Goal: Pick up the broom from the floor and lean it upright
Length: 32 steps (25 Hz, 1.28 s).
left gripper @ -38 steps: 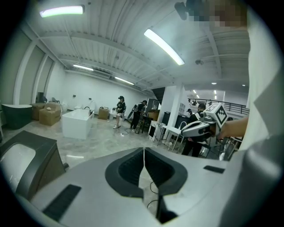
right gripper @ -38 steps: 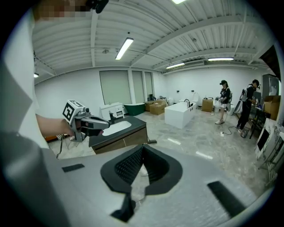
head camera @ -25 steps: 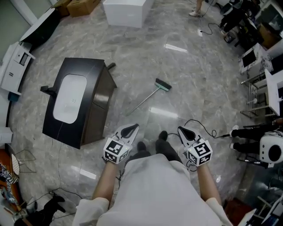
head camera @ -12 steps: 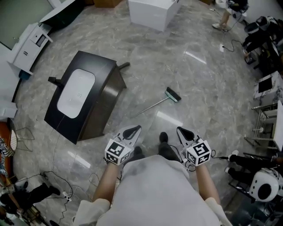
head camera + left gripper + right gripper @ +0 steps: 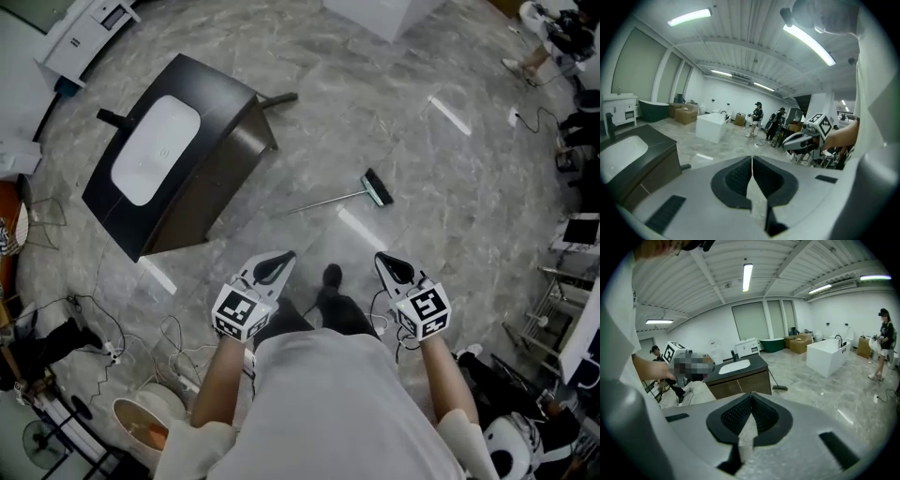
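The broom lies flat on the marble floor, near the dark vanity. The 2 grippers, left gripper and right gripper, hover well short of it (jaws together, empty).

Broom lies flat on marble floor.
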Available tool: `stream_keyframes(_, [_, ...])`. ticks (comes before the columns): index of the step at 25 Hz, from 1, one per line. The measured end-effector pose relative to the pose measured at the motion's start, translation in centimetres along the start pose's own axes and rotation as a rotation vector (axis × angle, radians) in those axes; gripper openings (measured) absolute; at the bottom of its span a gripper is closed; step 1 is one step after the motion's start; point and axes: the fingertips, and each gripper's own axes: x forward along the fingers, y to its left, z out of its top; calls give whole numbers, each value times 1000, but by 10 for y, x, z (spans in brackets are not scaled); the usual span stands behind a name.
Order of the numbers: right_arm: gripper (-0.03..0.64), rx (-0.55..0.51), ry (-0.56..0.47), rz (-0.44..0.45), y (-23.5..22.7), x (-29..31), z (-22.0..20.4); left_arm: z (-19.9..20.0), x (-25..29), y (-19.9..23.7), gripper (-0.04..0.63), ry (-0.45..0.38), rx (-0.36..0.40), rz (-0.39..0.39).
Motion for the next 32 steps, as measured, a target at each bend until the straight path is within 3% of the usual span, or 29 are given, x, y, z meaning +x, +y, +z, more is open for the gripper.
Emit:
stream_keyframes(7, [0,-72,54,160,-18,54,-21,-33,28,29,12,44,-40,97])
stream_keyframes(15, [0,-118,102,339,8,129,-50,-80,38,73,12,64,-82,171])
stream_keyframes(20, [2,-114,120,355,12,186,-69,-130,48,121,12,49,-53,213])
stream_keyframes(25, [2,-88,125,331,5,253,-95,-183,63,176,12,73,-114,206])
stream_keyframes(32, [3,-120,136,356,7,372,-184,-293,100,240,12,106,-55,148])
